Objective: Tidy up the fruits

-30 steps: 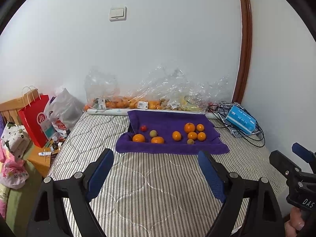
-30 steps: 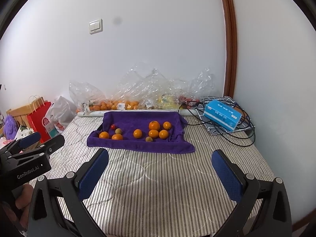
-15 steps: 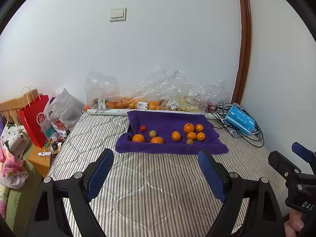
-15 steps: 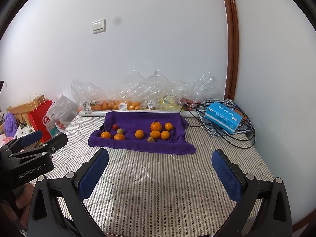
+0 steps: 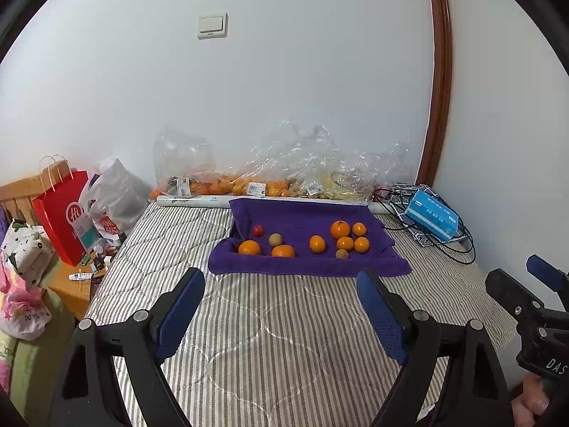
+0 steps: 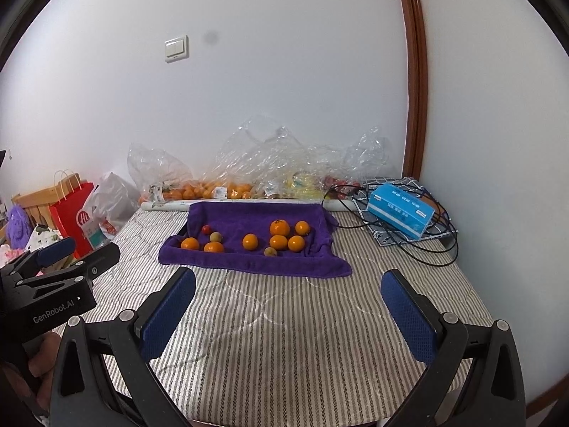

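Note:
A purple towel (image 5: 309, 267) (image 6: 256, 263) lies on the striped mattress (image 5: 270, 323) (image 6: 284, 320) with several oranges on it, such as one at the left (image 5: 249, 247) (image 6: 190, 243) and a large one at the right (image 5: 340, 229) (image 6: 279, 228). A small red fruit (image 5: 258, 230) (image 6: 206, 229) and two greenish-brown fruits (image 5: 275, 239) (image 6: 216, 237) also lie there. My left gripper (image 5: 281, 306) is open and empty, short of the towel. My right gripper (image 6: 288, 306) is open and empty, also short of it.
Clear plastic bags of fruit (image 5: 249, 186) (image 6: 227, 188) line the wall behind the towel. A blue box (image 5: 432, 215) (image 6: 400, 210) sits on black cables at the right. A red paper bag (image 5: 60, 217) (image 6: 73, 217) and a wooden stand are off the left edge.
Both grippers have drifted slightly, so the towel and fruit sit a little differently in view. Both remain open and empty.

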